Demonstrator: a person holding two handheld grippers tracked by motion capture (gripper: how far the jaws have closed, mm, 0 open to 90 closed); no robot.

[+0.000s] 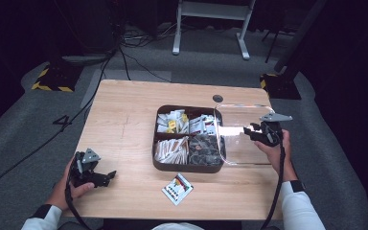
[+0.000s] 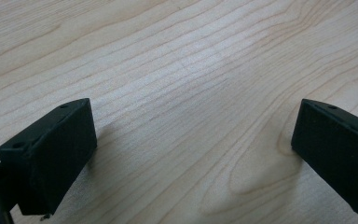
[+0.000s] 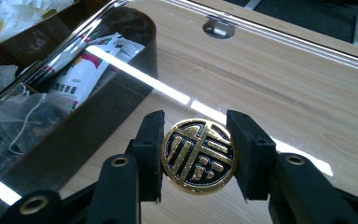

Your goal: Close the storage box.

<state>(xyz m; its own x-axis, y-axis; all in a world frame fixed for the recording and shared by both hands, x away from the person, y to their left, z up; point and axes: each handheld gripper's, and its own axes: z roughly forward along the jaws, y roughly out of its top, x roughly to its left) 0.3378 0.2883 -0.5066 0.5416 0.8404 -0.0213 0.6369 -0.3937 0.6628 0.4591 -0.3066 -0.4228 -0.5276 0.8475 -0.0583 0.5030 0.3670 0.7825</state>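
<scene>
Lid knob (image 3: 198, 156): a round black disc bearing a gold Chinese character, which looks like 福, inside a gold ring; it stands on the clear lid (image 3: 279, 70) and sits between the jaws of the right gripper (image 3: 199, 156).
Sachet in box (image 3: 81, 65): a white packet with red and green print and a row of small dark characters, too blurred to read.
Loose packet on table (image 1: 177, 188): white with red, yellow and dark print; its lettering is too small to read.
Packets in the compartment box (image 1: 162, 160): white and yellow wrappers with print, none of it legible.
</scene>
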